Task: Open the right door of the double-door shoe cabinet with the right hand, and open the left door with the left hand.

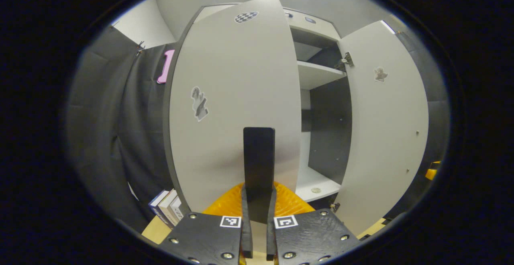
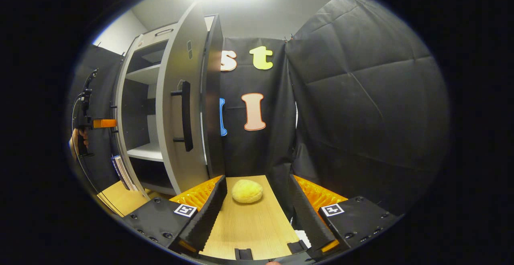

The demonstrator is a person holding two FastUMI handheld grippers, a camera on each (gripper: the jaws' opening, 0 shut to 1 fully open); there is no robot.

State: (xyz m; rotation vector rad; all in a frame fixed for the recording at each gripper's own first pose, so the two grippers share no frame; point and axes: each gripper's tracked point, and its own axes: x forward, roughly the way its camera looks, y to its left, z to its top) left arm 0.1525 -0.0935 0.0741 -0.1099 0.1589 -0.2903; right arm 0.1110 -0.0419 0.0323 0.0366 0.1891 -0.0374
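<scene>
The grey left door of the shoe cabinet stands swung out from the front. My left gripper is shut on its black upright handle, which sits between the two fingers. The right door stands wide open, and white shelves show between the doors. In the right gripper view the right door is seen nearly edge-on with its black handle free. My right gripper is open, away from that door, above a wooden tabletop. A hand holds the left gripper at far left.
A yellow rounded lump lies on the tabletop just ahead of the right gripper. Books lean by the cabinet's lower left. A small round thing lies on the bottom shelf. Black cloth walls close in at the right.
</scene>
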